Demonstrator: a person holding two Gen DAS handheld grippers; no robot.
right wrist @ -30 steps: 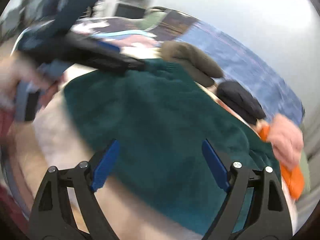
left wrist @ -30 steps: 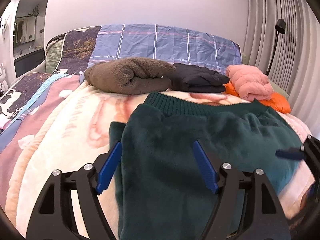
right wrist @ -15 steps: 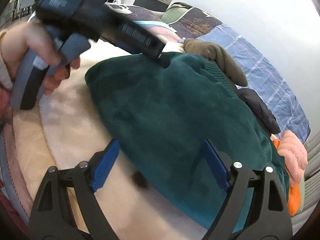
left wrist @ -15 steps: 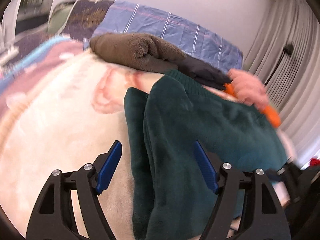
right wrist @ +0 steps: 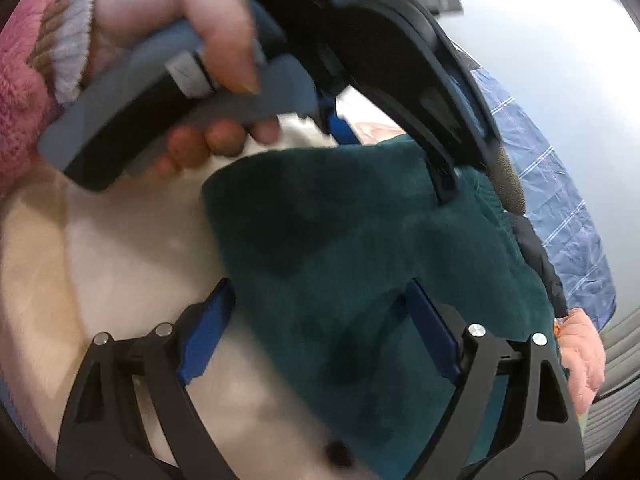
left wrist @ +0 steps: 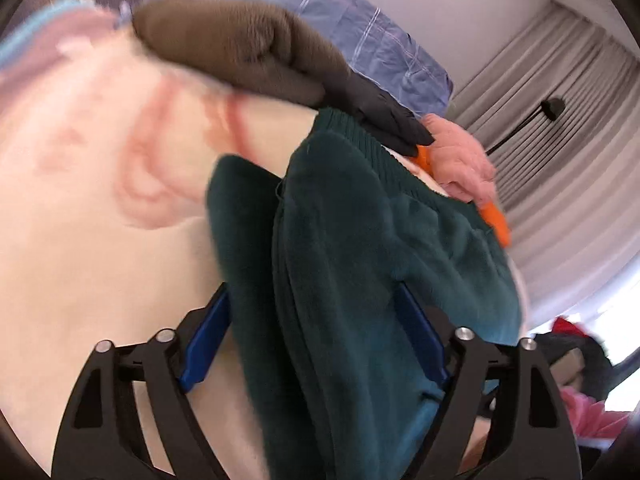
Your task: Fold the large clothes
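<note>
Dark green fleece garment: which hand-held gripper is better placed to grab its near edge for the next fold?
Left, probably. The left hand-held gripper is open with the dark green fleece garment's layered edge between its fingers; the right hand-held gripper, also open, faces flat fabric.

I see a bed w/ a cream blanket (left wrist: 100,240), a blue checked pillow (left wrist: 360,36), a plain wall (left wrist: 460,4) & grey curtains (left wrist: 568,120).
</note>
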